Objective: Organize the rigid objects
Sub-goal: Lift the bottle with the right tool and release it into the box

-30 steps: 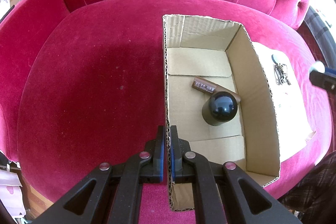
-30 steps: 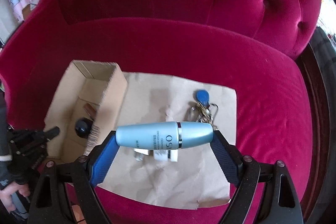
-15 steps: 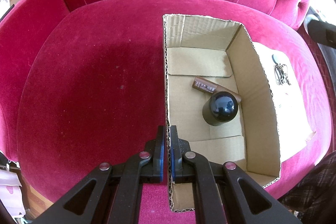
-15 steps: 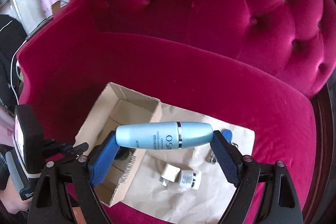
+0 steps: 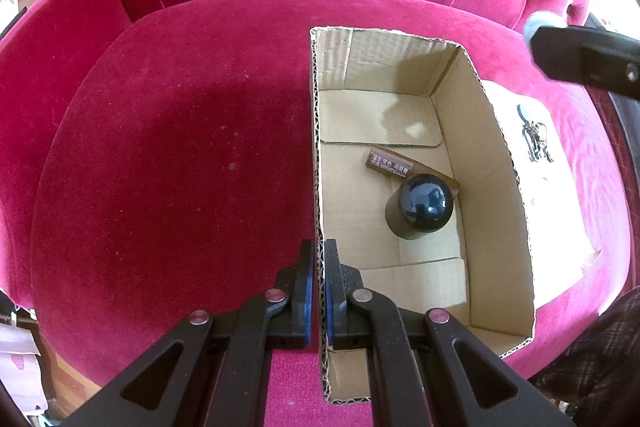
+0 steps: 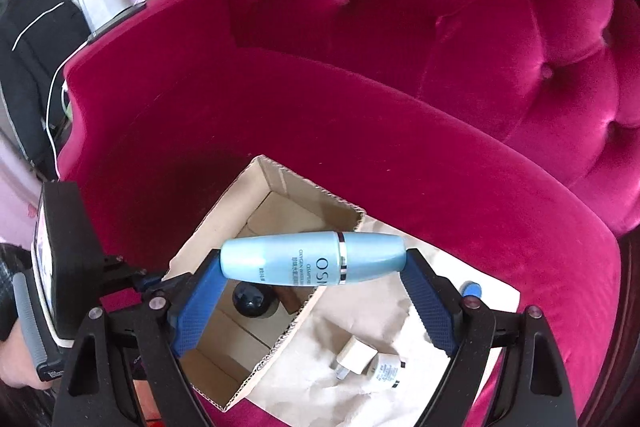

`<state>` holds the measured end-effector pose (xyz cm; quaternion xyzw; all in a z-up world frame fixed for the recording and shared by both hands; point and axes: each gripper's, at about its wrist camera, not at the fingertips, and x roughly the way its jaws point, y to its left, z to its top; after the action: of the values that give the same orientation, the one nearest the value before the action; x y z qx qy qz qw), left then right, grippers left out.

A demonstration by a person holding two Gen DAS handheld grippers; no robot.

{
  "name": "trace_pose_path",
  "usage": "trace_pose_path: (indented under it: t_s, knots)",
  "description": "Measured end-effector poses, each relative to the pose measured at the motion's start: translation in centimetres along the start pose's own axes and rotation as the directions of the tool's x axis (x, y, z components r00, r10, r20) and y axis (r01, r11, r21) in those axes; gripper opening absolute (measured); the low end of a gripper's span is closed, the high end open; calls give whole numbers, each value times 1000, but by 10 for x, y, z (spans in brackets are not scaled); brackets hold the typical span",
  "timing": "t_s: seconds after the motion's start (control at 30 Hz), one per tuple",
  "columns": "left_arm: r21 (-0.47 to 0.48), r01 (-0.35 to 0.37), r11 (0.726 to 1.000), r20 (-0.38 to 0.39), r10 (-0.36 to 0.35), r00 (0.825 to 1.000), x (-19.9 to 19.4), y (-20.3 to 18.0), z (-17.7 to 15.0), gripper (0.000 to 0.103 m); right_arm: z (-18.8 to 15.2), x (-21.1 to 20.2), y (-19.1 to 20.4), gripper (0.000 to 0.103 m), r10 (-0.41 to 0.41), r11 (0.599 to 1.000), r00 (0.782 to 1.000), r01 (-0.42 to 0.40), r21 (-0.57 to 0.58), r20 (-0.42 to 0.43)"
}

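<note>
Jaws of my right gripper (image 6: 313, 269) stand wide, clamping the blue bottle (image 6: 312, 259) lengthwise above the cardboard box (image 5: 500, 163); my left gripper (image 5: 319, 291) pinches the box's wall. Box sits on a crimson velvet sofa (image 5: 168, 147).

Plush magenta velvet on the armchair (image 5: 168, 155), soft nap with a sheen, button-tufted toward 12 o'clock. Raw corrugated cardboard for the box (image 5: 496, 187), matt, fluted along cut edges. Inside, a glossy black ball cap (image 5: 426, 201) mirroring light, at 11 o'clock of it a brown printed tube (image 5: 390, 165). Crinkled matt kraft paper (image 6: 372, 311) at 3 o'clock of the box. Smooth pearly-blue plastic bottle (image 6: 312, 259), 1 chrome band. Textured blue rubber pads (image 6: 198, 307).
</note>
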<state>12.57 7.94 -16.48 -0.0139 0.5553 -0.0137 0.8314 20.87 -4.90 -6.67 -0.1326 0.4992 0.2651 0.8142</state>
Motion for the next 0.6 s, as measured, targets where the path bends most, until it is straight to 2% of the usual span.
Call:
trace_pose_path:
  t_s: [0.33,0.6]
  knots:
    - [-3,1,1000,2,-1,1000,0,1,0,4,5,23,9,90,77,995,997,-79,-67,-30]
    - [-3,2,1000,2,-2,1000,0,1,0,4,6,44,18,90,92,988,994,-99,-121,-62]
